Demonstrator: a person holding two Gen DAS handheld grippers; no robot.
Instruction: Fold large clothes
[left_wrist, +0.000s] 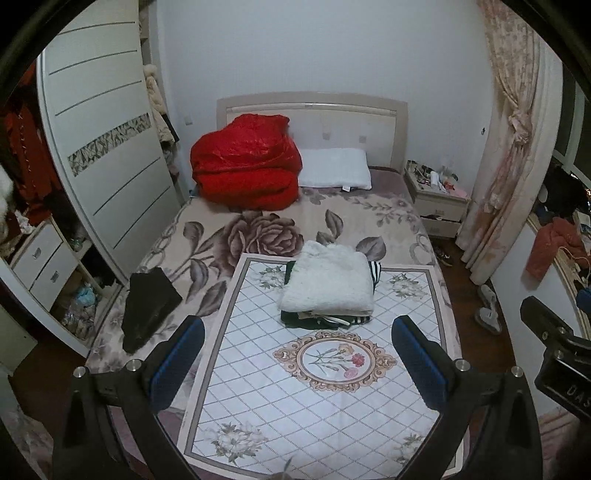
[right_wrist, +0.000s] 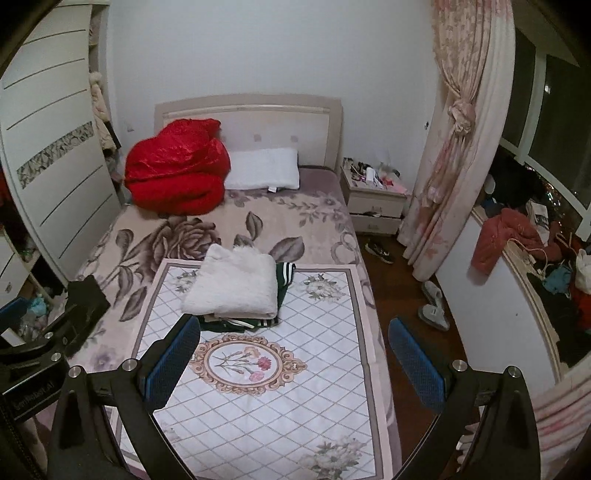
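In the left wrist view, the right gripper (left_wrist: 561, 373) body at the frame edge bears pale letters "DAS", cut off. The left gripper (right_wrist: 33, 369) carries a label, perhaps "GenRobot.AI", too blurred to confirm.

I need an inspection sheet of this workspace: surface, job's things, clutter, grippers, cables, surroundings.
Surface: mat spread on bed.
Job's things: white garment folded atop striped dark garment; black garment lies apart, left.
Clutter: red quilt, pillow near the headboard.
Grippers: left hand-held gripper open, empty; right hand-held gripper open, empty.
Cables: nothing seen on bed.
Surroundings: wardrobe, nightstand, curtain.
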